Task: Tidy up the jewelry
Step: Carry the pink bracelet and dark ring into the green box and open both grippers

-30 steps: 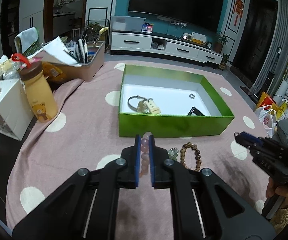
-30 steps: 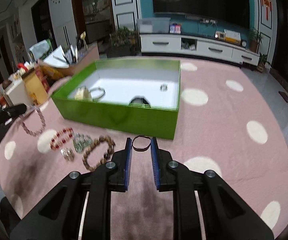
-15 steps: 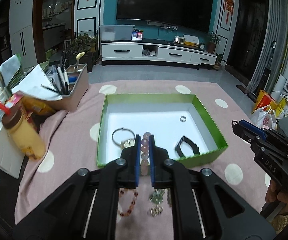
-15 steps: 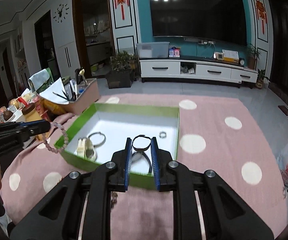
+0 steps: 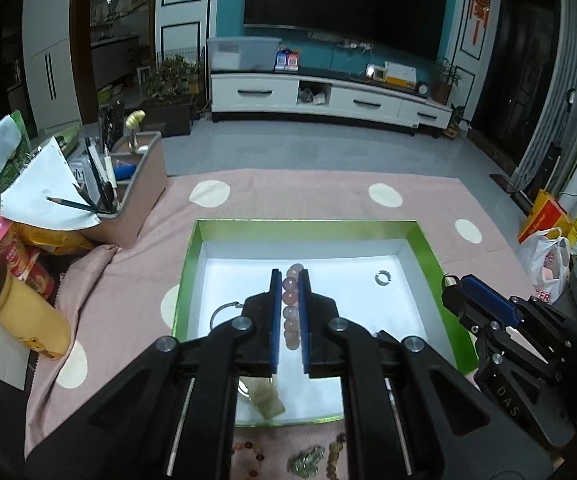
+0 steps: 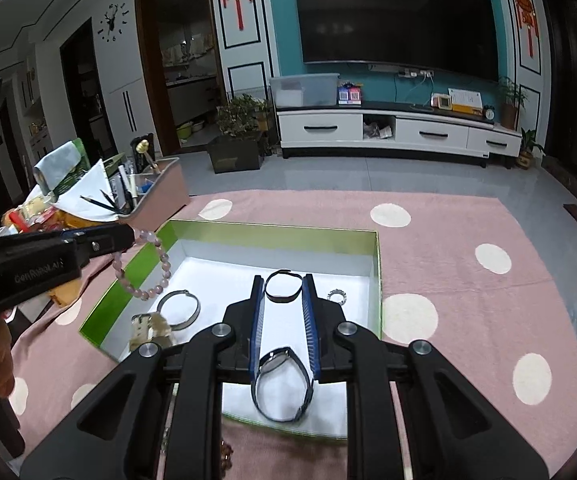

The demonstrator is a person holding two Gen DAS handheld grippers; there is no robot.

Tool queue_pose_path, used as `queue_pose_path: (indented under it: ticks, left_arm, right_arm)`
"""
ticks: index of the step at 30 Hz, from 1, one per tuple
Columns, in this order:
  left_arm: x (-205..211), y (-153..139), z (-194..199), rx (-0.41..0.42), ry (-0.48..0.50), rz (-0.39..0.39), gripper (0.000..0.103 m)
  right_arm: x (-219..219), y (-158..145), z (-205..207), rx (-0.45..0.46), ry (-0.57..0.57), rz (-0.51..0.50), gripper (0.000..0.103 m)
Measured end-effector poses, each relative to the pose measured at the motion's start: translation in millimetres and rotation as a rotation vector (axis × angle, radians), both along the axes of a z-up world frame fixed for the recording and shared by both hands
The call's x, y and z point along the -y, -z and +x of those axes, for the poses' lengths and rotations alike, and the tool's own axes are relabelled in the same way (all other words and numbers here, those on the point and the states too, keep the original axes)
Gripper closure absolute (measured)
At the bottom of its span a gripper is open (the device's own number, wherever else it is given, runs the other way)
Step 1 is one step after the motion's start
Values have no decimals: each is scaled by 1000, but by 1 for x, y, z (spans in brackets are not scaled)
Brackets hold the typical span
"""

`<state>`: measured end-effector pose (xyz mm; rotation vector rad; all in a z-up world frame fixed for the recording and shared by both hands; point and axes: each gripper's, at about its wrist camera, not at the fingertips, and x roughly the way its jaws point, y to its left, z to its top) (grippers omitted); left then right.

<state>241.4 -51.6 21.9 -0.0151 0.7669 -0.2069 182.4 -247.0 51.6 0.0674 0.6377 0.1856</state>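
Observation:
My left gripper [image 5: 290, 278] is shut on a pink bead bracelet [image 5: 292, 304] and holds it above the green box [image 5: 308, 225]. From the right wrist view the bracelet [image 6: 144, 268] hangs from the left gripper [image 6: 130, 236] over the box's left wall. My right gripper [image 6: 283, 283] is shut on a thin dark loop bracelet [image 6: 283, 286] above the box [image 6: 272, 233]. Inside lie a metal bangle [image 6: 179, 309], a small ring [image 6: 337, 295], a watch [image 6: 282, 384] and a pale charm piece [image 6: 148, 326].
Loose bead bracelets and a silver piece [image 5: 306, 458] lie on the pink dotted cloth [image 6: 448, 264] in front of the box. A pen holder [image 5: 136, 184], a yellow bottle [image 5: 20, 312] and snack clutter stand at the left. A plastic bag [image 5: 546, 264] hangs at the right.
Both grippers have risen from the cloth and moved forward over the green box, each carrying its bracelet. The right gripper's jaws stand a little wider apart.

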Motion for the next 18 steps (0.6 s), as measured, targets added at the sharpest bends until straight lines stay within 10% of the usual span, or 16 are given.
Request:
queue_pose_path:
  ticks: [18]
  left_arm:
    - [7,38,32,-102,-25,77,93]
  right_arm:
    - [-7,27,36,-110,15,-15,82]
